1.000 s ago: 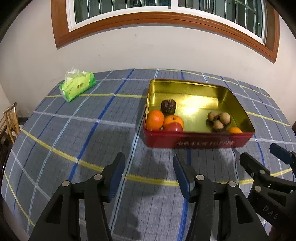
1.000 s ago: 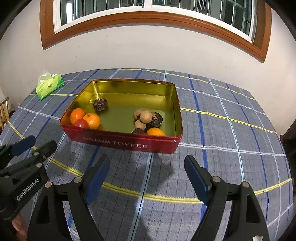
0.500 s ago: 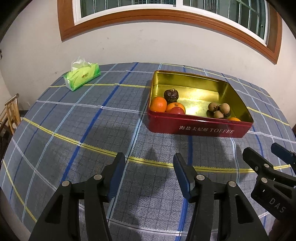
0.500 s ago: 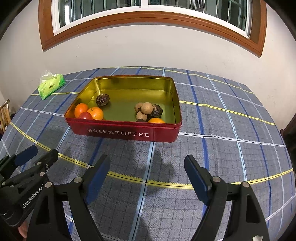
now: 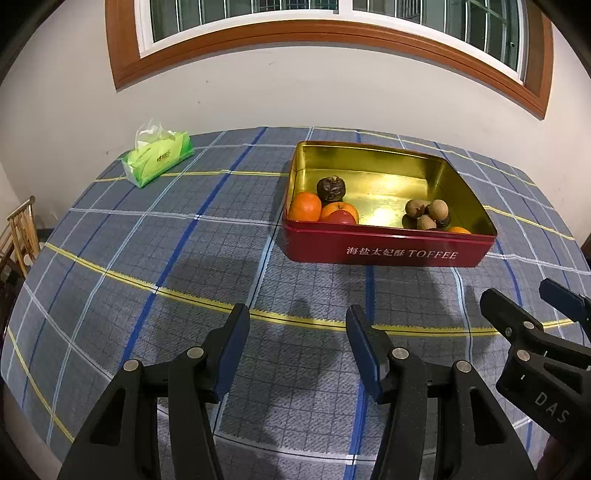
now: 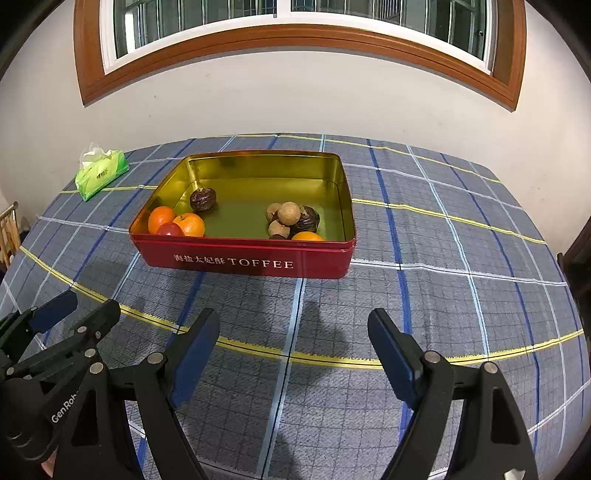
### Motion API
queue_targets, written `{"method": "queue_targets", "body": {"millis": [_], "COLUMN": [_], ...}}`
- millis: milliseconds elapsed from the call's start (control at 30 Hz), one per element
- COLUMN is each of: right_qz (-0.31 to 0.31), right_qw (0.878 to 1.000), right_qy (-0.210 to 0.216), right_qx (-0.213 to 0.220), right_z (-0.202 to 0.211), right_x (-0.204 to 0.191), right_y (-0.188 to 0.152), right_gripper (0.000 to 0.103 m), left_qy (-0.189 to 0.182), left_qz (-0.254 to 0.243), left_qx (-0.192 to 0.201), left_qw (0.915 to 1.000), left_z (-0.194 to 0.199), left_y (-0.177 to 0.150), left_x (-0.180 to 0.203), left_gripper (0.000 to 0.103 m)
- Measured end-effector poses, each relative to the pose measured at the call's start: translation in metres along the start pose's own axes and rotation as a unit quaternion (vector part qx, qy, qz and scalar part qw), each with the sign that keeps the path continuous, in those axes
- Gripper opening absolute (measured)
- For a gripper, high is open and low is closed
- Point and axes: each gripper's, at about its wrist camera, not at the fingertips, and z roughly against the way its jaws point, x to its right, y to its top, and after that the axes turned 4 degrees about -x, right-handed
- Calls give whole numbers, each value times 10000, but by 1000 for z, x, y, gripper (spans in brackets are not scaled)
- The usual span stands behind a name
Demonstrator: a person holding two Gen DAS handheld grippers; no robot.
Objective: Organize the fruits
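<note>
Plaid-clothed surface (image 5: pixel 147 258) carries the toffee tin (image 6: pixel 243 258) mid-frame, fruits (image 6: pixel 177 223) inside; left gripper (image 5: pixel 293 332) and right gripper (image 6: pixel 291 332) hover near, fingers wide apart, empty; round fruit could roll from a careless pinch.

1. I see a green pack of tissues (image 5: pixel 158 158) on the far left part of the table, with white paper sticking out of the top.
2. I see a blue checked cloth (image 5: pixel 177 236) with yellow and white lines covering the table.
3. I see a window with a brown wooden frame (image 6: pixel 291 35) high on the white wall (image 6: pixel 258 99).
4. I see a wooden chair (image 5: pixel 22 236) by the left edge.
</note>
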Motion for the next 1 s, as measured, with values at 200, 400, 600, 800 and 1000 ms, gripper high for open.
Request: {"method": "queue_targets", "body": {"millis": [200, 400, 600, 800, 1000], "right_qz": [-19, -18, -32, -41, -45], "right_qw": [10000, 10000, 10000, 10000, 10000], "right_qy": [7, 15, 11, 15, 4], "right_qx": [-26, -91, -75, -60, -75], "right_z": [-1, -3, -3, -2, -2], "right_x": [2, 3, 3, 3, 4], "right_y": [-1, -3, -2, -2, -1], "right_gripper": [79, 80, 80, 80, 80], "left_qy": [4, -4, 26, 42, 51], "left_qz": [-4, -16, -43, -77, -114], "left_qx": [-2, 6, 27, 57, 53], "left_qw": [10000, 10000, 10000, 9999, 9999], "left_z": [0, 0, 2, 4, 4], "left_y": [-1, -1, -1, -1, -1], "left_x": [1, 1, 2, 2, 2], "left_gripper": [55, 55, 55, 55, 55]}}
